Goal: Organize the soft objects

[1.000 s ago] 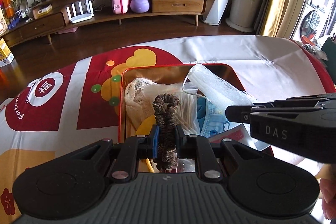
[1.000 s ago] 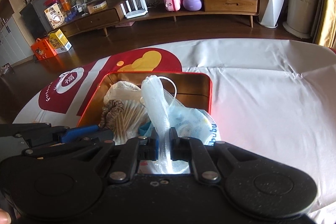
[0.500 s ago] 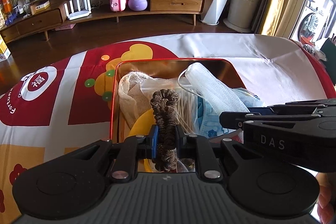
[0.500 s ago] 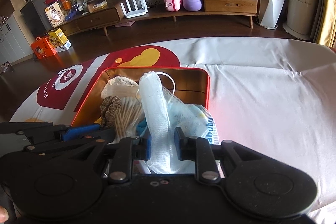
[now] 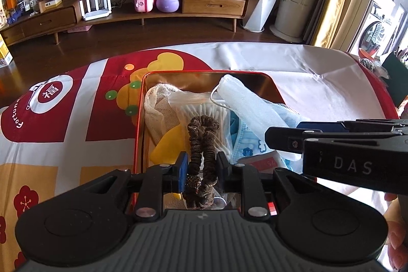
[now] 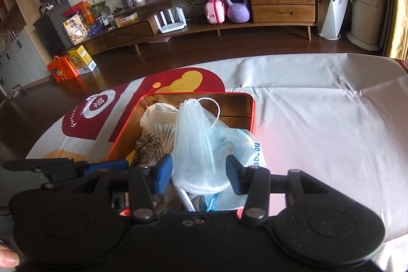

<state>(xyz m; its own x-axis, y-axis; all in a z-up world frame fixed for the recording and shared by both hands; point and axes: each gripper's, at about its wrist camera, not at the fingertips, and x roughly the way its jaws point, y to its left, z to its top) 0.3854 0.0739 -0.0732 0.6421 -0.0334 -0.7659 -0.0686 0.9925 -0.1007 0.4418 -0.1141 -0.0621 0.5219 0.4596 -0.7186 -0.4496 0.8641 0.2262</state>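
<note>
Fig. Both tongs over a red tin (image 5: 139,119) on the bench cloth (image 5: 76,119), mid-release.

L tongs (image 5: 199,167): jaws opening; brown scrunchie (image 5: 202,142) hangs between them. Pads look just clear of it, though contact on the blue pad side can't be ruled out. Its lower end rests inside the tin, near edge.

R tongs (image 6: 200,167): jaws opening, already well apart. White mesh pouch (image 6: 201,142) stands between them, no pad pressing on it; it leans on the pile in the tin.

Progress (judged): late stage. Already in the tin: cream net bag (image 5: 159,106), bag of cotton swabs (image 5: 201,110), blue printed face masks (image 5: 248,144), a yellow item (image 5: 165,144) of unclear kind. Scrunchie and pouch are placed but not yet fully let go. Left to do: finish release, lift both tongs clear. No other soft items show on the cloth, so little seems to remain; no lid in view.

View differences: L wrist view shows the scrunchie's full loop, the yellow item and the R tongs side-on w/ "DAS" lettering. R wrist view shows the pouch's drawstring (image 6: 214,106), the wide jaw gap and the bare white cloth to the tin's right; scrunchie (image 6: 148,147) only partly seen there.
</note>
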